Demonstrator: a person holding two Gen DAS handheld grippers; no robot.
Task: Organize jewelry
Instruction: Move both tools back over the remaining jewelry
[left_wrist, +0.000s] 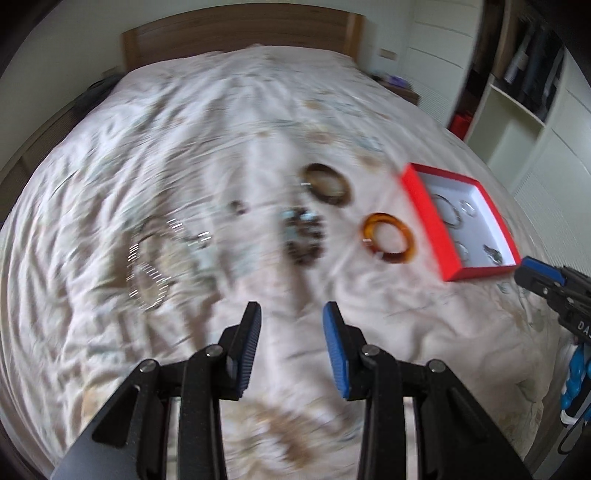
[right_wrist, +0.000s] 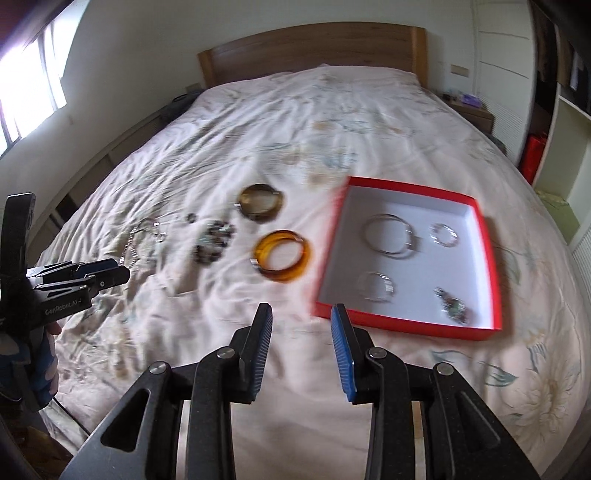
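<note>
I take the red box (right_wrist: 491, 254) as my landmark and work from the far left toward it. My left gripper (left_wrist: 291, 325) hangs above the rumpled floral bedspread (left_wrist: 184, 129) with its blue-padded jaws apart and nothing between them. In the right wrist view that same tool comes in from the left edge, well left of the box, its fingers pointing toward the jewelry.

Farthest from the box on the left lies a silvery chain bracelet (left_wrist: 147, 273), blurred in both views. Just right of it sits a small silver ring (right_wrist: 160, 236), and a little beyond that a small dark bead-like piece (right_wrist: 191, 218); I cannot tell what it is. Closer to the box comes a heap of dark and pale-blue beads (right_wrist: 214, 240). Next, near the box's far left corner, a dark brown bangle (right_wrist: 261, 206) lies flat on the cloth. Just beside the box's left wall, and nearer to me than the brown one, rests an amber bangle (right_wrist: 281, 260), apart from the wall.

The box itself is open, white inside. It holds thin silver hoops (right_wrist: 391, 238) toward its far left, a small sparkling ring-shaped bracelet (right_wrist: 443, 234) toward the far right, another silver bracelet (right_wrist: 376, 288) at the near left, and a dark multicoloured piece (right_wrist: 454, 306) at the near right.

My right gripper (right_wrist: 302, 325) hovers over the bedspread just in front of the box's near left corner, jaws apart and empty.
</note>
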